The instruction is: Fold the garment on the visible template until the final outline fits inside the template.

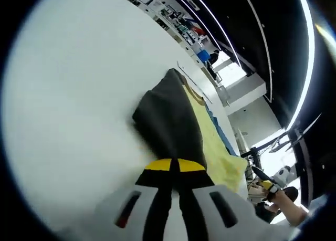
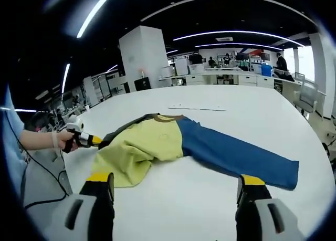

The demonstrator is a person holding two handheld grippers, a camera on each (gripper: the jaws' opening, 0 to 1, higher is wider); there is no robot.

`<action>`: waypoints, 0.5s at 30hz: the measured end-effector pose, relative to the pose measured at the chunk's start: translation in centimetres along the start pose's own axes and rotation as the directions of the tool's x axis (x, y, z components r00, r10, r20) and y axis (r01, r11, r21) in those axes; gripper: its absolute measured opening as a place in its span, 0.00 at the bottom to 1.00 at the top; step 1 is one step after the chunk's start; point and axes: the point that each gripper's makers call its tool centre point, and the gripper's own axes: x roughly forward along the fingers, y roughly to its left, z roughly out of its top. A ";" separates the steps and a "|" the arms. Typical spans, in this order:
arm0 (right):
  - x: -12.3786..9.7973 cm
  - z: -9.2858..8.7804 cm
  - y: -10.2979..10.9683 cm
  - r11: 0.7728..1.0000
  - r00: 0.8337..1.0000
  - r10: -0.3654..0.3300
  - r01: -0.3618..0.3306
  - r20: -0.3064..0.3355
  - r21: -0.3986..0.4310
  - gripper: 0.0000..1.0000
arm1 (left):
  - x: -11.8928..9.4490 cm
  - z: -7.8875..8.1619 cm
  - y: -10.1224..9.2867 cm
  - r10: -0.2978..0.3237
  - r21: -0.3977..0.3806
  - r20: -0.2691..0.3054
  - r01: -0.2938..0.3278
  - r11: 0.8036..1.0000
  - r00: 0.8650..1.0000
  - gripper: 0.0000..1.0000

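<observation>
A garment lies on the white table [image 2: 247, 96]. It has a yellow body [image 2: 142, 146], a brown collar [image 2: 170, 117], a blue sleeve [image 2: 236, 154] spread out to the right, and a dark sleeve [image 1: 168, 120]. My left gripper [image 1: 174, 165] is shut on the dark sleeve, which rises from its jaws. In the right gripper view, a hand holds the left gripper [image 2: 92, 140] at the garment's left edge. My right gripper [image 2: 176, 186] is open, jaws wide apart just short of the garment's near edge. A thin line mark [image 2: 197, 108] shows on the table beyond the collar.
Bare white tabletop [image 1: 79, 104] stretches to the left of the garment. Desks, shelves and people stand far behind the table [image 2: 226, 67]. A person's arm [image 2: 31, 138] and a cable are at the left edge. A hand holding a gripper [image 1: 270, 187] shows at the lower right.
</observation>
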 end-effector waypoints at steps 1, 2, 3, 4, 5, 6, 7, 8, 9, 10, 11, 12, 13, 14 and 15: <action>0.0 0.0 -0.1 1.000 1.000 -0.003 0.003 0.001 0.005 0.98 | -0.1 0.4 -0.4 -0.002 0.016 0.013 0.002 1.000 1.000 0.00; -0.1 -0.1 -0.1 1.000 1.000 -0.005 0.005 0.003 0.008 0.98 | -0.1 1.1 -1.0 -0.006 0.037 0.022 0.006 0.999 1.000 0.00; 0.0 -0.1 -0.1 1.000 1.000 -0.007 0.007 0.003 0.011 0.98 | -0.1 1.6 -1.5 -0.013 0.047 0.029 0.011 0.999 0.999 0.00; 0.0 -0.2 -0.1 1.000 1.000 -0.006 0.006 0.002 0.013 0.98 | -0.1 2.4 -2.5 -0.036 0.055 0.037 0.034 0.998 0.999 0.00; 0.0 -0.3 -0.1 1.000 1.000 -0.005 0.005 0.002 0.015 0.97 | 0.0 2.9 -3.2 -0.054 0.058 0.037 0.051 0.997 0.998 0.00; 0.1 -0.3 0.0 1.000 1.000 -0.004 0.004 0.001 0.015 0.97 | 0.0 3.3 -3.8 -0.065 0.062 0.034 0.063 0.996 0.997 0.00; 0.1 -0.4 0.1 1.000 1.000 -0.002 0.002 -0.002 0.012 0.97 | 0.2 4.0 -4.9 -0.078 0.087 0.031 0.075 0.993 0.996 0.00; 0.2 -0.4 0.3 1.000 1.000 0.001 -0.001 -0.002 0.011 0.97 | 0.2 4.5 -5.5 -0.088 0.129 0.031 0.084 0.988 0.996 0.00; 0.2 -0.4 0.4 1.000 1.000 0.004 -0.004 -0.001 0.010 0.97 | 0.5 5.1 -6.5 -0.099 0.145 0.025 0.094 0.985 0.995 0.00; 0.3 -0.4 0.4 1.000 1.000 0.006 -0.006 -0.001 0.010 0.97 | 0.7 5.4 -7.1 -0.111 0.155 0.020 0.107 0.982 0.994 0.00; 0.4 -0.6 0.4 1.000 1.000 0.008 -0.008 -0.002 0.012 0.97 | 1.1 5.9 -8.1 -0.131 0.158 0.014 0.127 0.979 0.991 0.00; 0.4 -0.6 0.4 1.000 1.000 0.009 -0.009 -0.003 0.013 0.97 | 1.5 6.3 -8.7 -0.139 0.162 0.009 0.136 0.977 0.990 0.00; 0.4 -0.6 0.4 1.000 1.000 0.010 -0.010 -0.002 0.013 0.97 | 1.9 6.6 -9.1 -0.143 0.176 0.004 0.140 0.974 0.990 0.00; 0.5 -0.6 0.4 1.000 1.000 0.011 -0.011 0.000 0.016 0.97 | 2.4 7.0 -9.7 -0.146 0.189 -0.004 0.144 0.971 0.989 0.00; 0.4 -0.6 0.4 1.000 1.000 0.012 -0.012 0.001 0.018 0.97 | 2.8 7.3 -10.2 -0.152 0.205 -0.009 0.150 0.967 0.988 0.00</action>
